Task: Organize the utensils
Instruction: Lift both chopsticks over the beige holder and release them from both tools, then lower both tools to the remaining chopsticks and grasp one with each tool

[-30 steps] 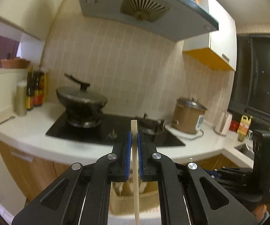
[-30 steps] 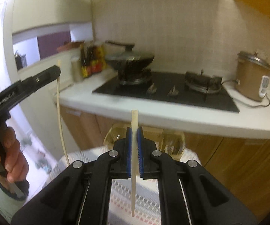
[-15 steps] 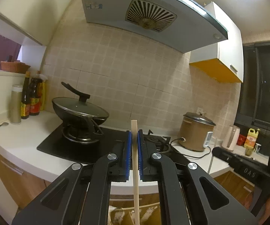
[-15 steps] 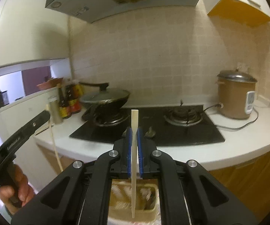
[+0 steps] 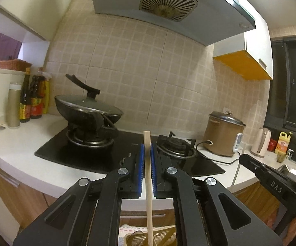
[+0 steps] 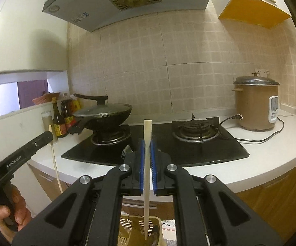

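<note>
Altogether two chopsticks: left gripper (image 5: 147,145) clamps one wooden chopstick (image 5: 148,186) upright, and right gripper (image 6: 147,143) clamps one pale chopstick (image 6: 147,184) upright above the slotted basket (image 6: 127,233). Behind: two burners, one lidded wok (image 6: 104,113), one cooker (image 6: 254,104).

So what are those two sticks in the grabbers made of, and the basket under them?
The left chopstick looks like bare wood or bamboo: tan, matte. The right chopstick is paler, cream and smooth, maybe plastic or light bamboo. The utensil basket looks like beige plastic, with moulded slots.

Glossy black glass hob (image 6: 199,149), matt wooden chopstick (image 5: 148,176), shiny metal cooker lid (image 6: 255,81), tiled wall (image 6: 189,65).
</note>
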The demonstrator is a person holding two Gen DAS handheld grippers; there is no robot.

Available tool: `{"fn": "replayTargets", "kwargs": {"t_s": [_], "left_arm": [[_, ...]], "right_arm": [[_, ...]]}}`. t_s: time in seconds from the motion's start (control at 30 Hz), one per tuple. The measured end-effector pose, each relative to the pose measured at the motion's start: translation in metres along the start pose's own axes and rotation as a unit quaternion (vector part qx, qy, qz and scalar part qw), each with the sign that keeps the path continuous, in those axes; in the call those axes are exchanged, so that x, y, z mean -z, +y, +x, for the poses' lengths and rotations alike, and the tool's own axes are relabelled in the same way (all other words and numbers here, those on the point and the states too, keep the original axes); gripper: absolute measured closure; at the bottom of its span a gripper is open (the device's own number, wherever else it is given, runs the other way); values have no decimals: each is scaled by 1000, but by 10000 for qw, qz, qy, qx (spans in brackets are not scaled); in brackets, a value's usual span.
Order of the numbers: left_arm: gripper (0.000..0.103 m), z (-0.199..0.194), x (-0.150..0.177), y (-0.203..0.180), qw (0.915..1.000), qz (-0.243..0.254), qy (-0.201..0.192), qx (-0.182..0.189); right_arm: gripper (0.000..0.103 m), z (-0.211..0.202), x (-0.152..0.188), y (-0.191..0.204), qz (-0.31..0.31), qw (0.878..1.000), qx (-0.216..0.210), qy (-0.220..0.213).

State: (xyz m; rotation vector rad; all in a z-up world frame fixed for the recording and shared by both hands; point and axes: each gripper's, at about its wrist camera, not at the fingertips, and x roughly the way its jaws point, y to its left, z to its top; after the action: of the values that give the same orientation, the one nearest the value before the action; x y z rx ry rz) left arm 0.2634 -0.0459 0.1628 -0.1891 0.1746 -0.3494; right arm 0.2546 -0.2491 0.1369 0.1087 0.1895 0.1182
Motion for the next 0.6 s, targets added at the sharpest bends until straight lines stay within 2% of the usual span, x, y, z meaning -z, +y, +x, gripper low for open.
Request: {"fn": "replayTargets", "kwargs": {"t_s": [0.3, 0.37, 0.4, 0.43, 0.47, 0.53, 0.6], "left_arm": [[97, 2, 12, 4, 10000, -34, 20, 28], [85, -2, 13, 7, 9999, -81, 50, 96], [70, -5, 12, 8, 9999, -112, 58, 87], [65, -8, 11, 10, 9999, -124, 37, 64], [65, -13, 9, 11, 9999, -114, 30, 42], [65, -21, 6, 14, 9998, -142, 71, 86], [64, -31, 0, 17, 9996, -213, 89, 142]], "right_arm": [[98, -2, 20, 12, -229, 9997, -44, 85], [97, -5, 23, 12, -199, 9997, -46, 155], [95, -7, 24, 12, -186, 9996, -61, 180], [95, -11, 25, 12, -174, 9996, -28, 203], [94, -14, 25, 12, -163, 9996, -20, 219], [85, -20, 24, 11, -129, 9996, -30, 256], [66, -30, 21, 11, -67, 9996, -21, 256]]}}
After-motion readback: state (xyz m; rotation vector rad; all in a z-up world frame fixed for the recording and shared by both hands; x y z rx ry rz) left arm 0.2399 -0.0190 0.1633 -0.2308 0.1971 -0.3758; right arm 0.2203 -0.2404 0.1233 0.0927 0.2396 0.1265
